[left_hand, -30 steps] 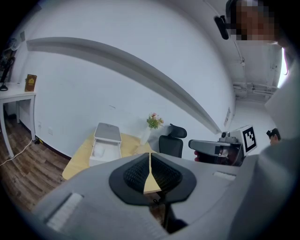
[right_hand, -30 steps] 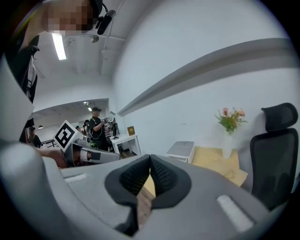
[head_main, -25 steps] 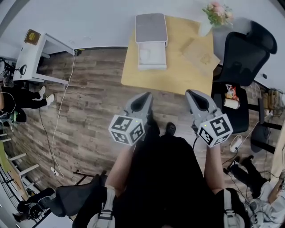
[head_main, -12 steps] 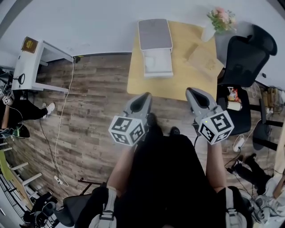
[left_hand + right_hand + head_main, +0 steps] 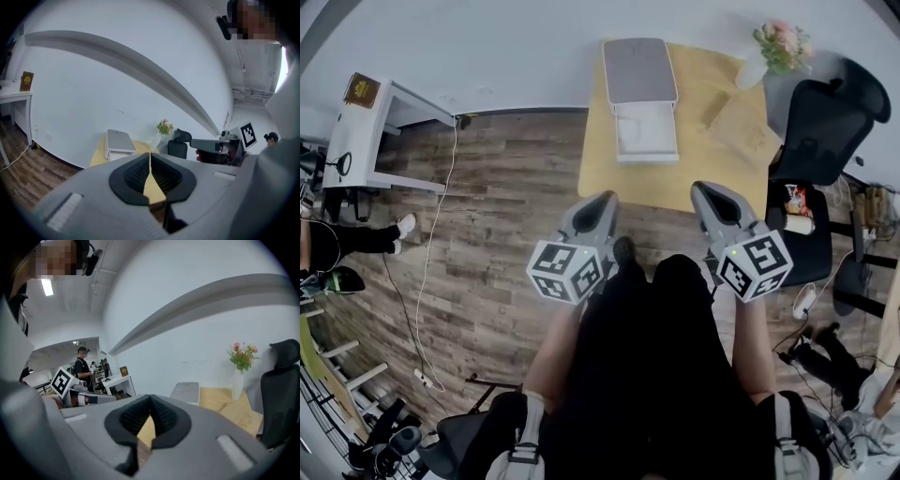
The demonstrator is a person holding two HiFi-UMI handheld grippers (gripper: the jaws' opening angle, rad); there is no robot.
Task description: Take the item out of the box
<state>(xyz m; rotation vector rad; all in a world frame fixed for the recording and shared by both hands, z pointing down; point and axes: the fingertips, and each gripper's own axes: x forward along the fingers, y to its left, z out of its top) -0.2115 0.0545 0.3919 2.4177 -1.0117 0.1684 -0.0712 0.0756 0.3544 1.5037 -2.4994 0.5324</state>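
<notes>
left gripper [image 5: 601, 200]: clenched, the two black pads meeting at the tips with nothing between them. It is held out ahead of the person's left leg.
right gripper [image 5: 706, 191]: clenched as well, pads together at the tips and nothing in them. It is held out ahead of the right leg.
pair: side by side but well apart, both aimed at the table [image 5: 712, 173]. From the head view each tip falls about at the table's near edge. The person's dark trousers [image 5: 661, 356] fill the space below and between them.
box [image 5: 645, 131]: on the far part of the table toward the wall [image 5: 516, 47], well ahead of both grippers and touched by neither. Its grey lid [image 5: 639, 70] lies back toward the wall, and the white lower part is open toward the person.
item: only the white inside of the box shows — no separate item can be made out.
on the table: a vase of pink flowers [image 5: 780, 42] stands at the far right corner. A flat brown packet [image 5: 741, 127] lies to the right of the box.
chair [image 5: 825, 112]: black office chair, just beside the table's right side.
floor [image 5: 487, 216]: wood planks — a white cable [image 5: 431, 234] trails across it at the left.
desk [image 5: 366, 131]: white, far left by the wall.
bystander [image 5: 83, 366]: stands far off among desks in the right gripper view.
</notes>
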